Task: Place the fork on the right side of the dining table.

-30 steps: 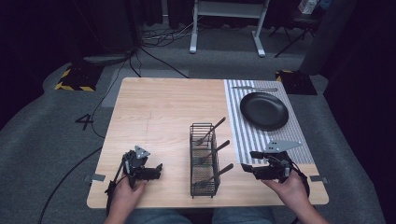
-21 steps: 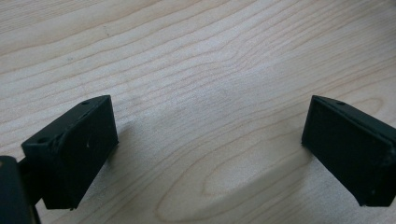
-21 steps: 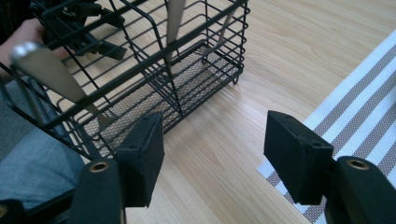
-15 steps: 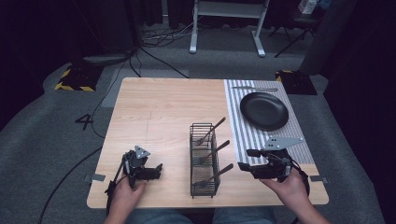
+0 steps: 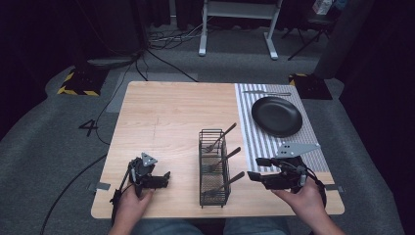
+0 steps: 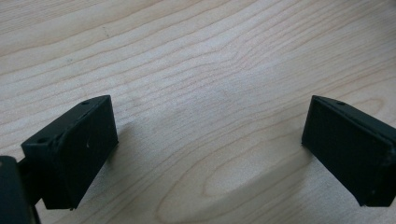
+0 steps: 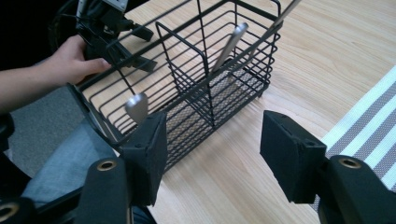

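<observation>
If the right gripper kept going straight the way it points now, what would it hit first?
Most likely the black wire basket: the right gripper, jaws open, aims at its near side wall, with bare table between. Depth is hard to judge.

Black left gripper (image 5: 164, 177) and right gripper (image 5: 254, 169), each topped by a grey triangular plate.

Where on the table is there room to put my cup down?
The big bare wood between the wire basket and the table's left and far edges is free. There's a small gap between the basket and the striped mat. The mat's far end is crowded by the black plate and a utensil.
</observation>
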`<act>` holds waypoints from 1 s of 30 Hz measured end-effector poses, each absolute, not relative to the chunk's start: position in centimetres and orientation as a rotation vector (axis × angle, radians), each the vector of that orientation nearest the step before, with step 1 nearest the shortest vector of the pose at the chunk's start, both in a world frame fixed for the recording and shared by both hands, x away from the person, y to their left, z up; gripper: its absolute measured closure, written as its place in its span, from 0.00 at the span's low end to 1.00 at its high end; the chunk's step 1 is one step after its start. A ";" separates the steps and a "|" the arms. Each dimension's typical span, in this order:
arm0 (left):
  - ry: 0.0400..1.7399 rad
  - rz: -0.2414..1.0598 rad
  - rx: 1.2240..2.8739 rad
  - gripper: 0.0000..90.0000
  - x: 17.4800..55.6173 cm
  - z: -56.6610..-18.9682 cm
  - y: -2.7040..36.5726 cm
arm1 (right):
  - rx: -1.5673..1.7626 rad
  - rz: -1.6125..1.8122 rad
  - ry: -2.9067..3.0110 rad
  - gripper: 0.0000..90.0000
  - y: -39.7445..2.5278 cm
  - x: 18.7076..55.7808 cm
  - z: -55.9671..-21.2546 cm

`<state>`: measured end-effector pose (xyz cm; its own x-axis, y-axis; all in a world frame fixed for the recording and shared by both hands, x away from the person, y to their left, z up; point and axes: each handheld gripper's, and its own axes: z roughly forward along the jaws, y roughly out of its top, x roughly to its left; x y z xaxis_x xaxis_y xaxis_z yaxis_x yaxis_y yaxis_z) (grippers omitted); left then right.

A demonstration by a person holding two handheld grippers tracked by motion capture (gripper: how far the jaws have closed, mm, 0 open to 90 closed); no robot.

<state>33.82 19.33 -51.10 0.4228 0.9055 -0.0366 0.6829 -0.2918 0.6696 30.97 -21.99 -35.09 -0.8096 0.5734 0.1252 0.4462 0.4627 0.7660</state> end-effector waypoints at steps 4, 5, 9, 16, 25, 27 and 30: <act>1.336 0.471 2.069 0.04 33.8 -51.1 19.3 | 0.895 1.287 2.558 0.47 -21.9 30.7 -34.6; 1.337 0.471 2.069 0.04 33.8 -51.1 19.3 | 0.885 1.291 2.561 0.48 -21.7 30.5 -34.4; 1.336 0.471 2.069 0.04 33.8 -51.1 19.3 | 0.869 1.305 2.571 0.49 -21.4 30.2 -34.0; 1.337 0.471 2.069 0.04 33.8 -51.1 19.3 | 0.856 1.326 2.592 0.52 -20.8 29.9 -33.7; 1.337 0.471 2.069 0.04 33.8 -51.1 19.3 | 0.871 1.327 2.663 0.67 -20.1 30.5 -34.6; 1.337 0.471 2.069 0.04 33.8 -51.1 19.3 | 0.870 1.320 2.675 0.70 -19.9 30.5 -34.8; 1.336 0.471 2.069 0.04 33.8 -51.1 19.3 | 0.866 1.312 2.688 0.74 -19.7 30.5 -34.9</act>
